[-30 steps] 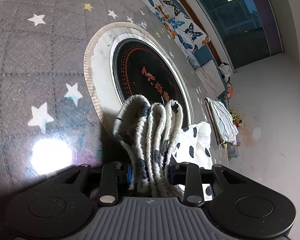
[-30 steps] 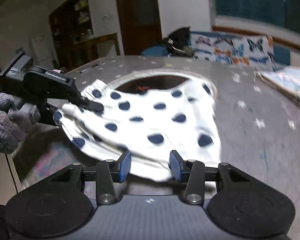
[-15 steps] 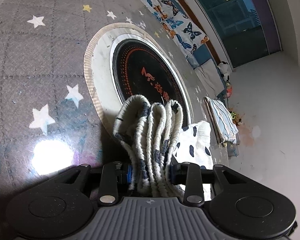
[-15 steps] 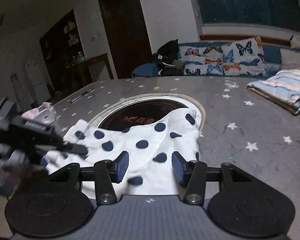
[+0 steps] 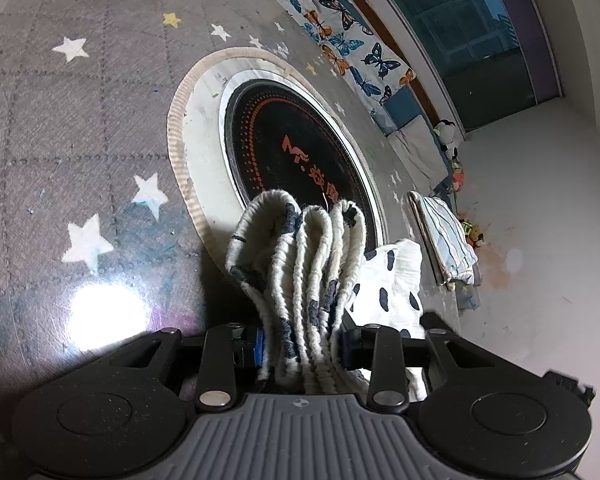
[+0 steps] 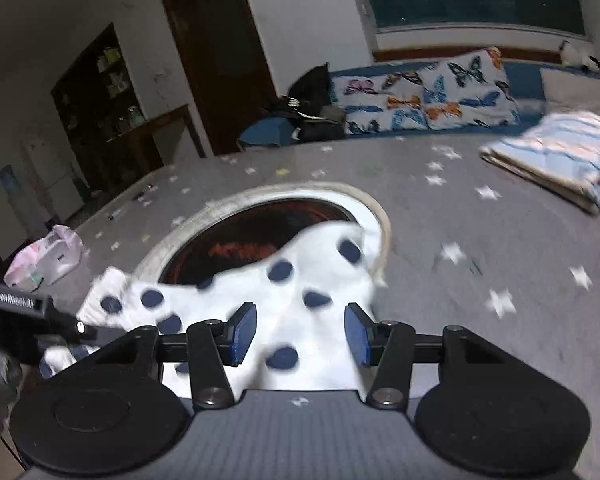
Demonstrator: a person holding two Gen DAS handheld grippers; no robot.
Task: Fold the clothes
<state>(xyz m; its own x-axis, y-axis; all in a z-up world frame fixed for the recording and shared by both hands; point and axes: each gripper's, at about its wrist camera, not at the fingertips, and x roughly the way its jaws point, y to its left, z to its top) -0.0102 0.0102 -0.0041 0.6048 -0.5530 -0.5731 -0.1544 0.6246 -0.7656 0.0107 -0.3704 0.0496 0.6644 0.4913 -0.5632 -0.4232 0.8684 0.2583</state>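
Your left tool [image 5: 302, 344] clamps the gathered folds of the polka-dot garment [image 5: 300, 264]; your right tool [image 6: 300, 332] has let go.

The clamped edge bunches into upright pleats that hide the left tool's pads, and the right wrist view is blurred. The garment [image 6: 284, 292] runs lengthwise from the left tool [image 6: 32, 316], at that view's left edge, across to the right tool, lying over the round inset [image 5: 284, 148] in the star-print surface [image 5: 80, 120]. The right tool's jaws stand apart over the cloth, not pressing it. A folded striped cloth [image 6: 556, 156] lies well apart to the right; bare surface lies between.
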